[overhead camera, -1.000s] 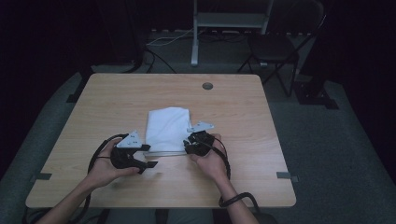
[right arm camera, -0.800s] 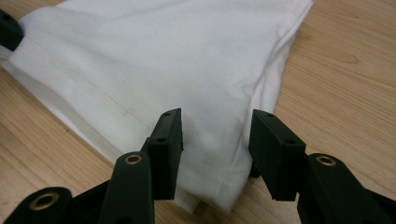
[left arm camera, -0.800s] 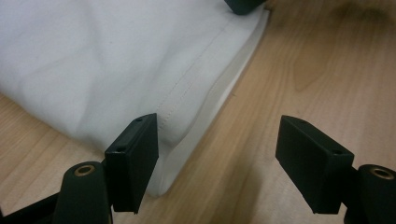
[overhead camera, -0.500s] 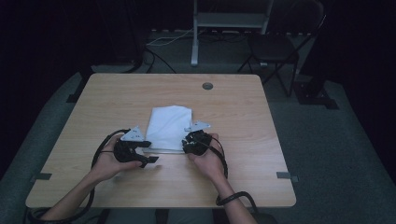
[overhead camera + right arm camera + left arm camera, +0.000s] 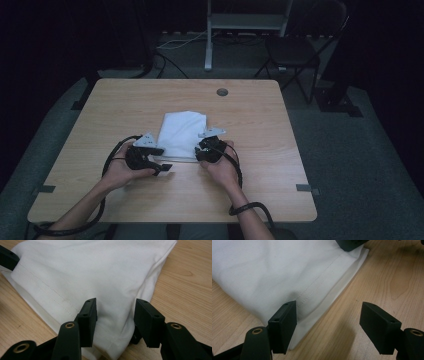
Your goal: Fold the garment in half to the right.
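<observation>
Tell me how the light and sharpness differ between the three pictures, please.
High view: dim, the room behind the table almost black, and the white cloth is the brightest thing, with little detail. Left gripper view: bright and sharp on the cloth's seam, soft shadows under the open left claw. Right gripper view: evenly lit, the right claw slightly soft up close.

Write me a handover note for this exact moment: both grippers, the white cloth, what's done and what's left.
Left gripper: jaws wide open, one jaw on the near hemmed edge of the folded white cloth, the other over bare table. Nothing gripped.
Right gripper: jaws open, straddling the cloth's near corner, not closed on it.
Cloth: folded, flat near the table's middle, both grippers at its near edge.
Done: grippers placed at the near edge.
Left: probably close both on the edge, then carry out the next fold.
</observation>
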`<action>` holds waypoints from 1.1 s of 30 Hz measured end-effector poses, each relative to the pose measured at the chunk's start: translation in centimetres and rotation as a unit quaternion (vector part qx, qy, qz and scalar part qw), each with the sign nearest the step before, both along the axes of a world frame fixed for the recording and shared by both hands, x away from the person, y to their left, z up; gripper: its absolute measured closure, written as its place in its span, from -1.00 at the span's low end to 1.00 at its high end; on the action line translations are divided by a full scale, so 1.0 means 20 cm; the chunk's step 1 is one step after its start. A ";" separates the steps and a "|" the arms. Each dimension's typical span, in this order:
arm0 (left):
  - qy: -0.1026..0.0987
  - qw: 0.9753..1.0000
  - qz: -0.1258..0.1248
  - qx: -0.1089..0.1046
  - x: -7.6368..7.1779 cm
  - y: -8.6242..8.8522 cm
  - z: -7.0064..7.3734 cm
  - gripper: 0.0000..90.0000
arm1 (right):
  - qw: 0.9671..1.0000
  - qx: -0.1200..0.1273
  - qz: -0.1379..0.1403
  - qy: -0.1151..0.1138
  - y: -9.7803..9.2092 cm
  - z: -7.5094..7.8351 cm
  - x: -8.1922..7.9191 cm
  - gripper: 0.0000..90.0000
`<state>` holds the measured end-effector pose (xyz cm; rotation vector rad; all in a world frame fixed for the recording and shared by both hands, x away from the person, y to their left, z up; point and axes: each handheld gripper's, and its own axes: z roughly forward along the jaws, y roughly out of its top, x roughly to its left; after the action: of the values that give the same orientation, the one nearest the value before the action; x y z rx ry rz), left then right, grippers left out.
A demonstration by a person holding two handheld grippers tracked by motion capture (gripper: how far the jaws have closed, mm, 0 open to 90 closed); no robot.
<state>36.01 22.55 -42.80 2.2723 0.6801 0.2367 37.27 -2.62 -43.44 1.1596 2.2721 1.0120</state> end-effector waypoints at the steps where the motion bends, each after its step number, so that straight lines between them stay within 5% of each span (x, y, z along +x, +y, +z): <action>1: 0.000 1.000 0.001 -0.002 0.00 0.00 0.00 -0.35 | 1.000 0.002 0.000 0.000 0.00 0.00 0.00 0.16; 8: -0.001 1.000 0.000 -0.004 0.00 0.00 0.01 -0.35 | 1.000 0.002 -0.002 0.000 0.00 0.00 0.00 0.10; 18: -0.026 0.998 0.010 -0.056 -0.02 0.03 0.11 -0.35 | 1.000 0.018 -0.011 -0.011 -0.02 0.03 -0.01 -0.04; 22: 0.006 1.000 0.000 -0.026 0.02 0.00 0.03 -0.35 | 1.000 0.007 -0.009 -0.002 -0.02 0.00 0.00 -0.05; 25: 0.013 1.000 0.000 -0.025 0.02 -0.01 0.00 -0.35 | 1.000 0.010 -0.009 -0.004 -0.02 0.01 0.00 -0.09; 33: -0.009 0.998 0.015 -0.054 -0.02 0.06 0.12 -0.52 | 0.998 0.052 -0.024 -0.035 -0.12 0.10 -0.04 -0.40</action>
<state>35.65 23.85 -40.40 2.1563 0.7019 0.2301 36.55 -4.98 -41.42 1.1936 2.1502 1.1460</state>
